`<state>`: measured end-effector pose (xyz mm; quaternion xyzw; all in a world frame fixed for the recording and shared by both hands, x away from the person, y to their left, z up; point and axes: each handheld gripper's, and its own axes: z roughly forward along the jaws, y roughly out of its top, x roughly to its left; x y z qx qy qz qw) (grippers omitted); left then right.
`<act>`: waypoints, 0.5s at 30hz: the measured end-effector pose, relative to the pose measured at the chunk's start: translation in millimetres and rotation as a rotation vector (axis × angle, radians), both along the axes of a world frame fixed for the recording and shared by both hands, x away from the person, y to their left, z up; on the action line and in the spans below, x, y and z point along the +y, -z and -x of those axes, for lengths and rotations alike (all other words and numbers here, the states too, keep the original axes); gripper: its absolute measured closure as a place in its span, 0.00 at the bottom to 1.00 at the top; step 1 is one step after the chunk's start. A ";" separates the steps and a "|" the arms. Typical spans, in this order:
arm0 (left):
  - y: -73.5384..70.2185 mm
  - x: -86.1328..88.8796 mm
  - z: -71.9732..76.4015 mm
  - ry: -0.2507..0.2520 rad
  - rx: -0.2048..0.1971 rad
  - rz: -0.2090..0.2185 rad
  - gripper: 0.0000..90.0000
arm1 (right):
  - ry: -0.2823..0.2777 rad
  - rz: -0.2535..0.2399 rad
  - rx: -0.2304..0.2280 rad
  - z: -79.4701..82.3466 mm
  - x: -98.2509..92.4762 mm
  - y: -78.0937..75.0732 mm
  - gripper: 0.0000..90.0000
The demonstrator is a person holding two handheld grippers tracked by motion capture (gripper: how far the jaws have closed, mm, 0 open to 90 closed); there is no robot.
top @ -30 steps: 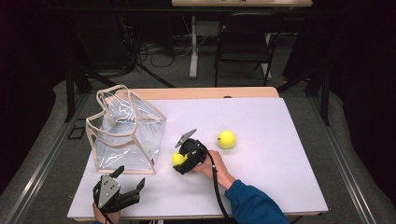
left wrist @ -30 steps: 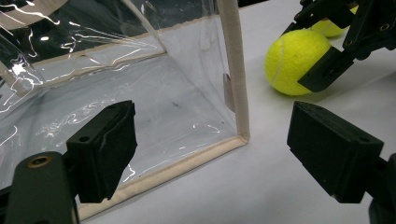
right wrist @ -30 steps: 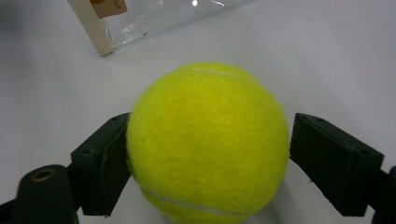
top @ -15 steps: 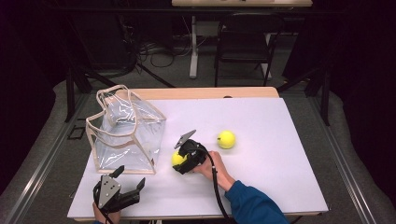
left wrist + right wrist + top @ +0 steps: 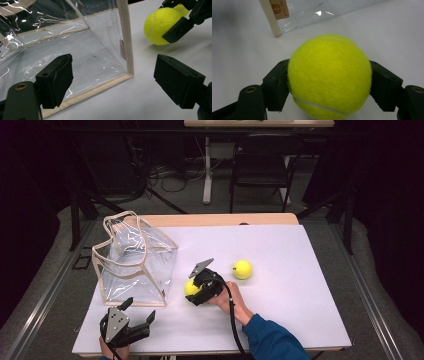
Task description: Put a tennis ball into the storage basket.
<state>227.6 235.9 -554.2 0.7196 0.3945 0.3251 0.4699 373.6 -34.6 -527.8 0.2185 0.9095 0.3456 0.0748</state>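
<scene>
Right tool (image 5: 196,292) has just clamped onto a tennis ball (image 5: 190,287) mid-desk beside the clear tote bag (image 5: 135,262). Left tool (image 5: 136,317) sits open at the front-left corner. Second tennis ball (image 5: 242,269) untouched, bag looks empty.

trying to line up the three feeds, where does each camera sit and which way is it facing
High view: above the person's side, looking forward and down on the white table; shows both forearms, the left gripper and right gripper.
Left gripper view: rides on the left gripper, looking along its open jaws at the clear bag.
Right gripper view: rides on the right gripper, looking along its jaws, shut on a tennis ball.
Shared: the held ball and the bag's corner appear in all three.
</scene>
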 end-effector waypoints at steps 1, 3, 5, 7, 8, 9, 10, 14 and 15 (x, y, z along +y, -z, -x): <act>-0.1 -0.3 0.3 0.001 0.000 0.000 0.18 | 0.003 -0.006 -0.004 0.3 -1.4 -1.3 0.29; -0.2 -0.4 0.5 0.002 -0.001 0.003 0.18 | 0.006 -0.008 -0.007 1.0 -2.6 -2.4 0.29; -0.2 -0.5 0.5 0.001 -0.002 0.005 0.18 | 0.007 -0.012 -0.009 1.2 -3.2 -2.8 0.29; -0.1 -0.3 0.0 0.001 0.002 -0.003 0.18 | 0.008 -0.015 -0.015 1.4 -4.7 -3.9 0.29; 0.0 0.2 -0.2 -0.002 0.000 -0.001 0.18 | 0.012 -0.019 -0.019 1.3 -5.8 -4.9 0.29; 0.0 0.2 -0.2 -0.002 0.000 -0.001 0.18 | 0.012 -0.019 -0.019 1.3 -5.8 -4.9 0.29; 0.0 0.3 -0.2 0.000 0.000 0.001 0.18 | 0.014 -0.017 -0.021 1.2 -6.2 -5.4 0.29; -0.3 -0.5 0.4 0.002 -0.002 0.001 0.18 | 0.021 -0.028 -0.026 1.6 -9.0 -6.9 0.29; -0.3 -0.5 0.2 0.002 -0.003 0.000 0.18 | 0.022 -0.025 -0.026 1.9 -9.3 -7.4 0.29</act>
